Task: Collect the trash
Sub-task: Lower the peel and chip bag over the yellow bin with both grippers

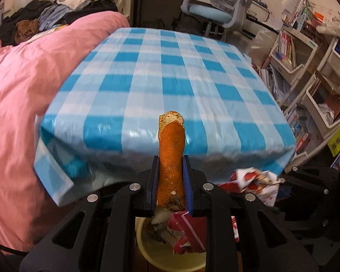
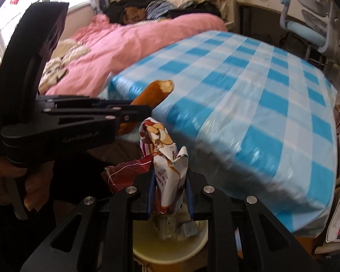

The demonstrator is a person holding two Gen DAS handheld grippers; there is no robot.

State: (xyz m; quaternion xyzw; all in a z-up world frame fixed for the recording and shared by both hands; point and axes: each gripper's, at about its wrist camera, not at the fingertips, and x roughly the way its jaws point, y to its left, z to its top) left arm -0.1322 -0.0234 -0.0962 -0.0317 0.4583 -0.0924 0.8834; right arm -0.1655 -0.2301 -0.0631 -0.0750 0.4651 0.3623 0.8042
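My left gripper (image 1: 171, 181) is shut on a long strip of orange peel (image 1: 171, 149) that sticks up between its fingers. It shows from the side in the right wrist view (image 2: 145, 108), with the peel (image 2: 155, 93) pointing up and right. My right gripper (image 2: 170, 190) is shut on a crumpled red and white snack wrapper (image 2: 167, 158); the wrapper also shows in the left wrist view (image 1: 253, 183). Both grippers hang over a pale yellow bin (image 1: 147, 244), also in the right wrist view (image 2: 147, 249), which holds other wrappers and scraps.
A table with a blue checked cloth (image 1: 170, 68) lies just ahead of both grippers, its near edge above the bin. A bed with a pink quilt (image 1: 22, 90) is at the left. Shelves with books (image 1: 306, 68) stand at the right, a blue chair (image 1: 215, 6) behind.
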